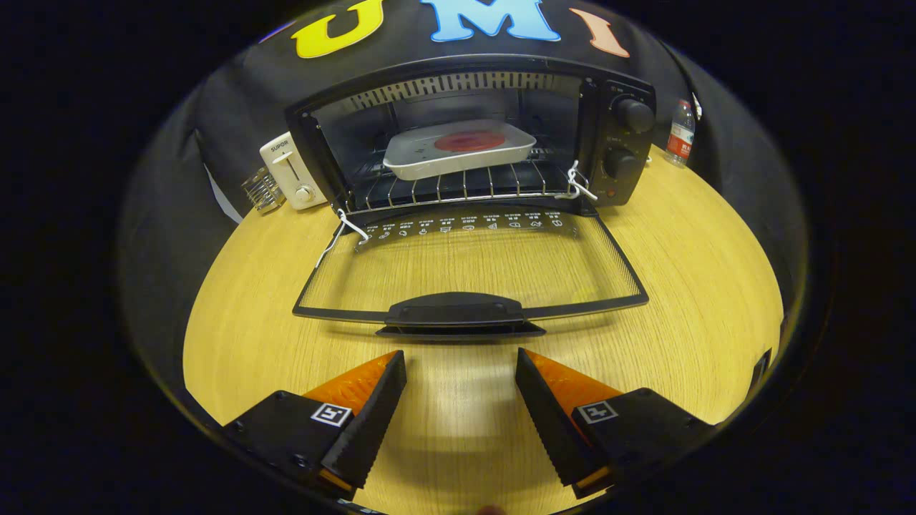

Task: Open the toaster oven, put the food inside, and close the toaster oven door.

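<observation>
Toaster oven (615, 143) door (472, 268) lies open at twelve o'clock, stiff, hinged glass; lift its handle (458, 315). Fingers (461, 400) apart, empty; food (469, 141) inside.

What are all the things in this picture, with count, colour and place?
oven: 1, black, far side of table, open
door: 1, glass with black frame, folded down flat ahead of the tongs
tray: 1, white, red food on it, on the rack inside the oven
toaster: 1, white, left of oven
bottle: 1, clear with red label, right of oven
table: 1, light wood
tongs: 1, open, empty, just short of the door handle
</observation>
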The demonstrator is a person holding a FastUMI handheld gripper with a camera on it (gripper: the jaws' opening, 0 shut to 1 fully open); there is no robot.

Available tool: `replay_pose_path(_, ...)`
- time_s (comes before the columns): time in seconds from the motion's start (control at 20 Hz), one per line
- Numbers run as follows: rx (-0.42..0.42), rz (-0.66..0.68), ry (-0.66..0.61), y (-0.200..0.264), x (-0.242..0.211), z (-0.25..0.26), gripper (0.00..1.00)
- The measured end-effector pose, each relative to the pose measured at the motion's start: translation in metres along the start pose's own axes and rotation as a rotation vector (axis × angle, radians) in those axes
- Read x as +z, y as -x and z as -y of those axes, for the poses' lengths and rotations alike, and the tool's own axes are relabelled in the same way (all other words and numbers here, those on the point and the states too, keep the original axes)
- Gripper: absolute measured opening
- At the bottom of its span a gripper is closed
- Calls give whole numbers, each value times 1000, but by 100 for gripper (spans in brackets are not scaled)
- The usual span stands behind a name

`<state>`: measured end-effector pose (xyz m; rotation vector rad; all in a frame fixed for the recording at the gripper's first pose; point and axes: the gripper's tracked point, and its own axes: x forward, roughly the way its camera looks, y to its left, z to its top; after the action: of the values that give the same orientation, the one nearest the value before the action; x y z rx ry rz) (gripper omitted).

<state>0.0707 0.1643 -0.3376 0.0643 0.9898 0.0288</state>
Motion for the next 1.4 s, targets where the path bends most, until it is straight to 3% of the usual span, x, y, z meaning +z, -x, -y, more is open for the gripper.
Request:
replay_pose_path(0.45, -68, 76, 14, 10, 10, -1, 97)
replay_pose_path(1.15, -50, 273, -5, 70, 58, -8, 97)
replay_pose_path(1.4, -53, 384, 56, 84, 93, -12, 98)
